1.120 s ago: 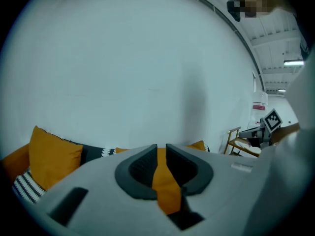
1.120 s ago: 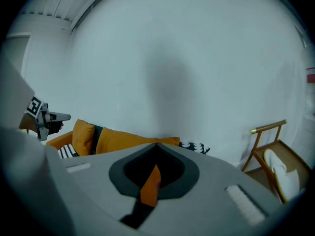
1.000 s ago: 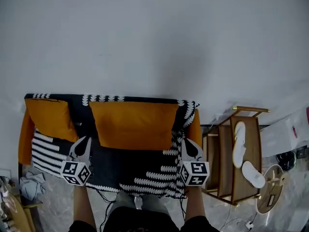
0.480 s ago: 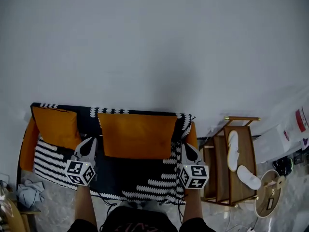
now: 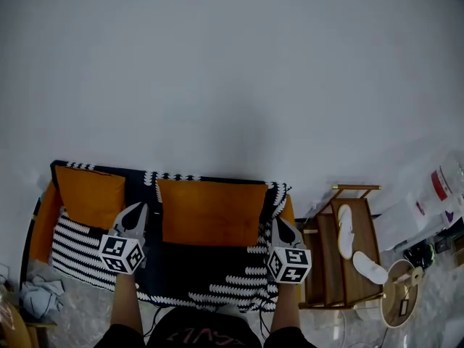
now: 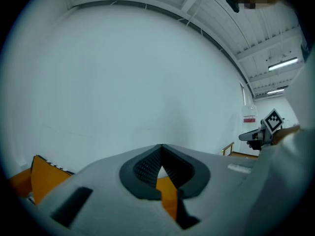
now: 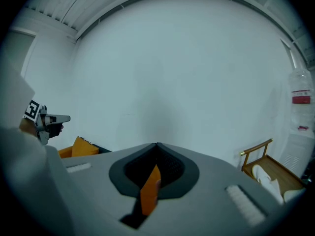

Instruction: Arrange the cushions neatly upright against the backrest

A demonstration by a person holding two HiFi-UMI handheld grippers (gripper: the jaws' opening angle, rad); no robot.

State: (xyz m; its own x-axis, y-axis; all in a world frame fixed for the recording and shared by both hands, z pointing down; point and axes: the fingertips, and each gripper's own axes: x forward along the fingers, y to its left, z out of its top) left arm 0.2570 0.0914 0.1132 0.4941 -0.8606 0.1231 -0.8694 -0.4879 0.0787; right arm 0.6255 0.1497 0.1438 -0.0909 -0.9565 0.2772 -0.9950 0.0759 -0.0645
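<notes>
Two orange cushions stand upright against the backrest of a sofa draped in a black-and-white throw (image 5: 87, 241): a small cushion (image 5: 90, 196) at the left and a wide cushion (image 5: 212, 212) in the middle. My left gripper (image 5: 137, 209) hovers over the seat between them, shut and empty. My right gripper (image 5: 278, 223) is by the wide cushion's right edge, also shut on nothing. In the left gripper view the jaws (image 6: 161, 147) meet at their tips, with orange showing behind them. The right gripper view shows the same shut jaws (image 7: 157, 145) and the small cushion (image 7: 81, 146) far left.
A wooden rack (image 5: 324, 267) with white slippers (image 5: 346, 227) stands right of the sofa, and a round wooden stool (image 5: 402, 290) lies further right. A grey cloth (image 5: 35, 297) lies on the floor at the left. A plain white wall rises behind the sofa.
The head view has drawn back, so the sofa sits lower and smaller in the frame. Both grippers stay in front of the seat. The cushions have not moved.
</notes>
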